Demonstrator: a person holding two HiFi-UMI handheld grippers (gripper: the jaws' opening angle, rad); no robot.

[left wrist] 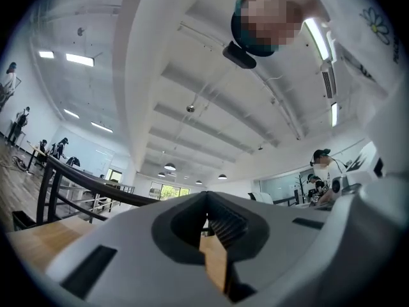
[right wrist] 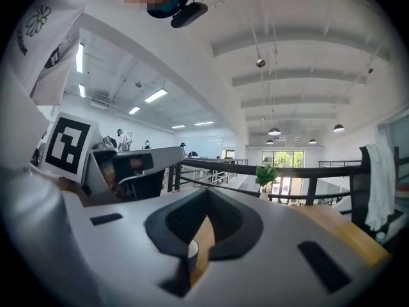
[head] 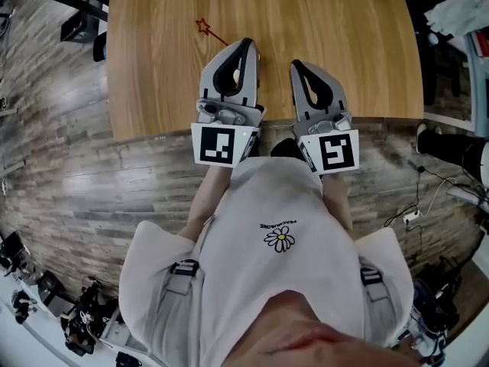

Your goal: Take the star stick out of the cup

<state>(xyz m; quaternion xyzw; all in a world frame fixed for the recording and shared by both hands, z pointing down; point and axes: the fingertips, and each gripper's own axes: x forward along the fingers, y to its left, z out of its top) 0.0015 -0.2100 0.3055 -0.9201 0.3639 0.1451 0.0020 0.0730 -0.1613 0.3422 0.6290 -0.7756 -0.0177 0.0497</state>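
The star stick (head: 205,27), a thin red rod with a star outline at its far end, lies flat on the wooden table (head: 153,67). It is outside any cup, just ahead and left of my left gripper (head: 248,44). That gripper is shut and empty, and its tip is a little apart from the rod's near end. My right gripper (head: 295,65) rests beside it, shut with nothing held. In the left gripper view the jaws (left wrist: 206,196) meet at the tip. In the right gripper view the jaws (right wrist: 206,192) also meet, and a white cup rim (right wrist: 192,251) shows through the hollow behind them.
The table's near edge (head: 153,132) runs just under both gripper bodies, with grey plank floor (head: 61,174) below. A dark object (head: 99,46) sits off the table's left edge. Cables (head: 416,205) and a person's shoe (head: 432,138) lie to the right.
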